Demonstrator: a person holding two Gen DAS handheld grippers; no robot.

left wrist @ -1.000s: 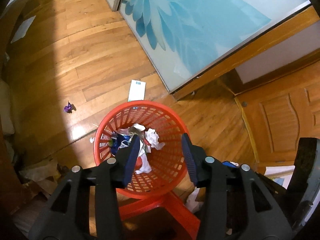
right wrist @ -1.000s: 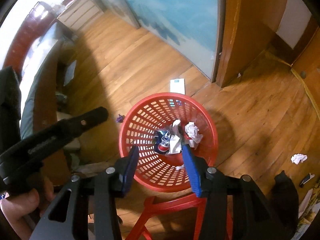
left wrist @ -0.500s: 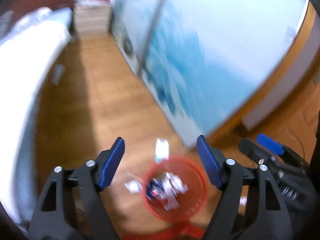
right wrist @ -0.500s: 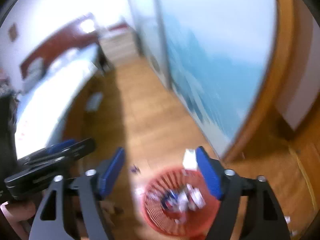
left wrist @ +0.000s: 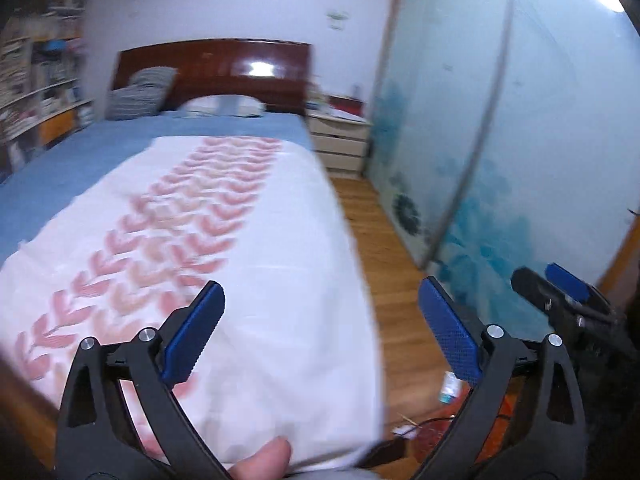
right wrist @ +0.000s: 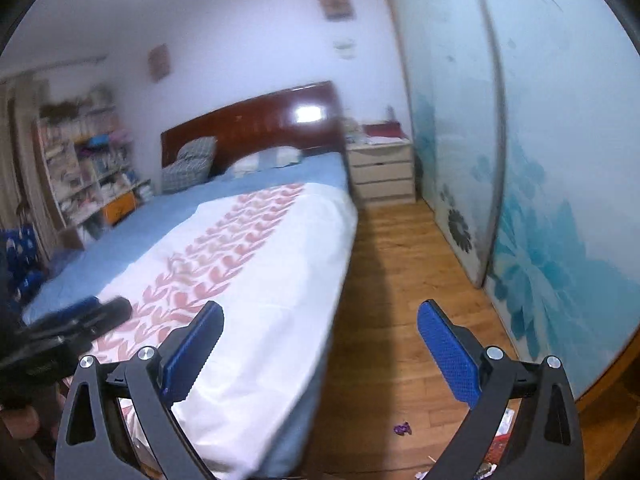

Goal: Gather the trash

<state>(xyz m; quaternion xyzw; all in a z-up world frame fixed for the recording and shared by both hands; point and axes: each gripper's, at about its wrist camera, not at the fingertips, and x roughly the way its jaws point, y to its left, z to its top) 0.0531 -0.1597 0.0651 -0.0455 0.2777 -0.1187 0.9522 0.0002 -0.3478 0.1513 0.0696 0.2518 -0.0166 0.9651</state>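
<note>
Both grippers are raised and point across the bedroom. My left gripper (left wrist: 320, 332) is open and empty over the bed's near corner. My right gripper (right wrist: 318, 348) is open and empty over the bed edge and floor; it also shows at the right of the left wrist view (left wrist: 560, 292). A small purple wrapper (right wrist: 402, 428) lies on the wooden floor. A white carton (left wrist: 450, 388) lies on the floor by the red basket's rim (left wrist: 434, 426), mostly hidden at the bottom. Bits of trash (right wrist: 486, 468) show at the bottom edge.
A bed (right wrist: 256, 264) with a white and pink cover fills the left and middle. A wooden floor strip (right wrist: 396, 280) runs between the bed and the blue-flowered sliding doors (right wrist: 540, 220). A nightstand (right wrist: 384, 172) stands at the far end, shelves (right wrist: 80, 168) at the left.
Both grippers tilted up from looking down into the red basket to looking across the room. Both jaws opened wider. The basket dropped to the bottom edge of view.
</note>
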